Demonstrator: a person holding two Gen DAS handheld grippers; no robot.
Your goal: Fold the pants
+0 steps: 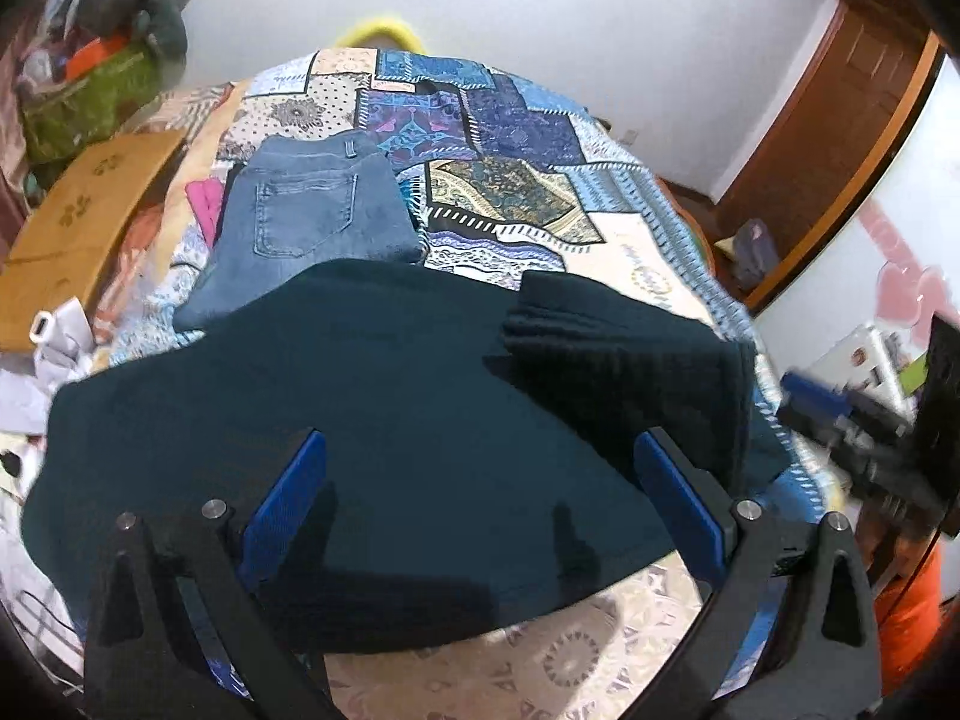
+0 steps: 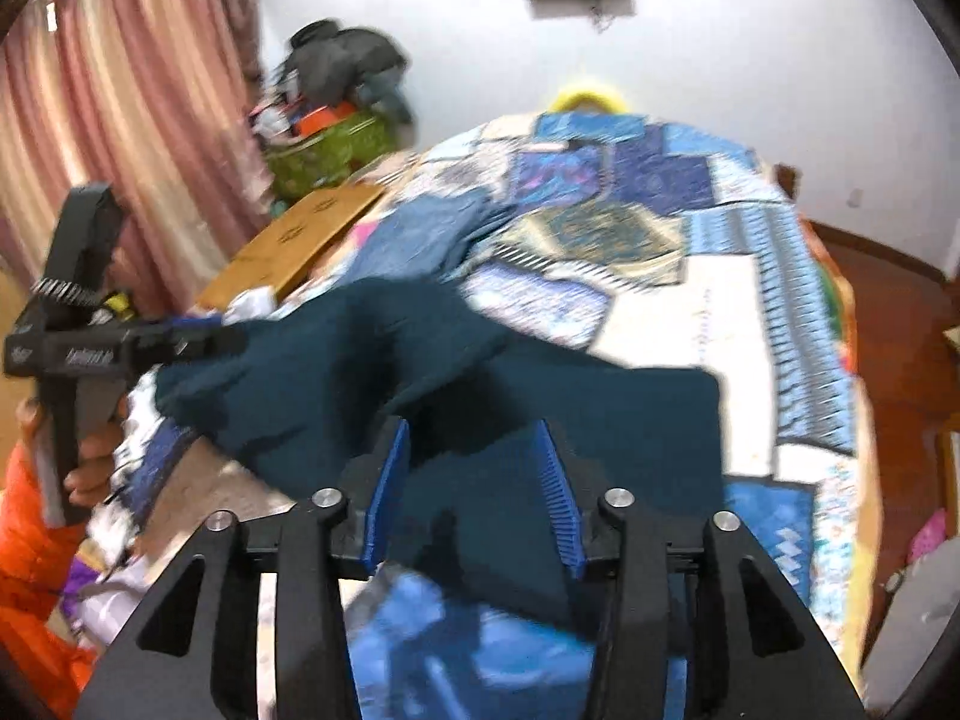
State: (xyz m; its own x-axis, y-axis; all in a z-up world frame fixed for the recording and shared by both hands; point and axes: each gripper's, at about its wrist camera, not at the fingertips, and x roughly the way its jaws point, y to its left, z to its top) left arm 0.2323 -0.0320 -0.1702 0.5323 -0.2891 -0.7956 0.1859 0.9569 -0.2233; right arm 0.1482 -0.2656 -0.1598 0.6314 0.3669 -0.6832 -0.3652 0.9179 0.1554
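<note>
The dark pants [image 1: 372, 420] lie across the bed's [image 1: 600, 234] near edge, under both wide-spread tongs, left [image 1: 480, 510] and right [image 2: 474, 492].

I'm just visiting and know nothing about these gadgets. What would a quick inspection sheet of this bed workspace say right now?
Surface: bed with a patchwork quilt, mostly blue patches.
Job's things: dark teal pants spread across the near end, one part doubled over at the right.
Clutter: folded blue jeans beyond the pants; cardboard box at the bed's left edge; green bag heaped with clothes.
Grippers: left gripper open above the pants, holding nothing; right gripper open over the pants, blurred.
Cables: nothing seen for certain.
Surroundings: white wall, pink curtain, wooden door.
</note>
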